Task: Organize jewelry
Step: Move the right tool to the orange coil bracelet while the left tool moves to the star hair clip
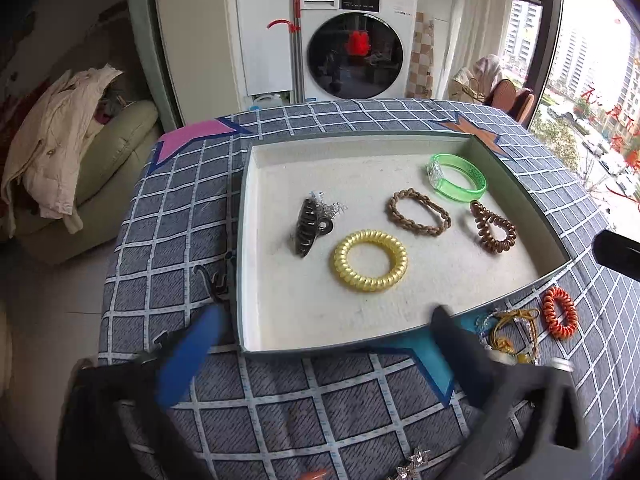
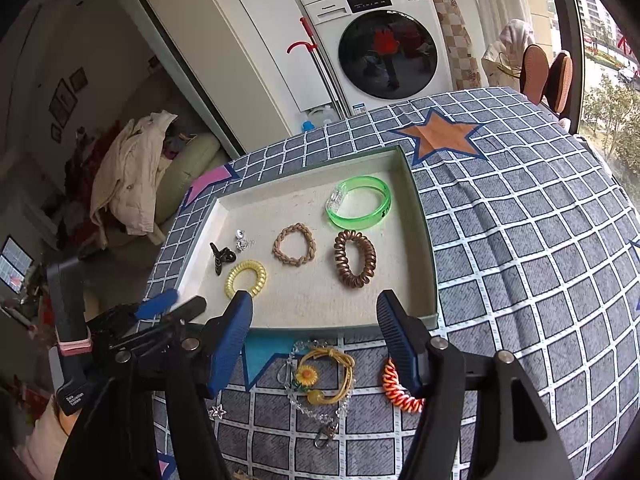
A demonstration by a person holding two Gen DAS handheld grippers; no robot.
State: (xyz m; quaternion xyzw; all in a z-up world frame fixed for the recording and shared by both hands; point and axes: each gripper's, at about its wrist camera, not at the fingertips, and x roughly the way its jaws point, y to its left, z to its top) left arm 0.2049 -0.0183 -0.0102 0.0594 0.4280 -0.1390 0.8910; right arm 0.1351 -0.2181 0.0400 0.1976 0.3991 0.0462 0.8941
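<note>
Mostly coiled, braided rings (image 2: 355, 259) on felt tray (image 2: 424, 240)

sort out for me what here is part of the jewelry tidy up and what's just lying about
Part of the job: tray, green bangle, yellow coil tie, brown coil tie, braided band, hair claw, orange coil tie, sunflower bracelet.

Lying about: washing machine, cream jacket, slippers.

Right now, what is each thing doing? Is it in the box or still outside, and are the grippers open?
Tray: open, no lid.
Green bangle: inside tray.
Yellow coil tie: inside tray.
Hair claw: inside tray, closed.
Orange coil tie: outside, on tablecloth.
Sunflower cord: outside, tangled.
Left gripper: open, empty.
Right gripper: open, empty.
</note>
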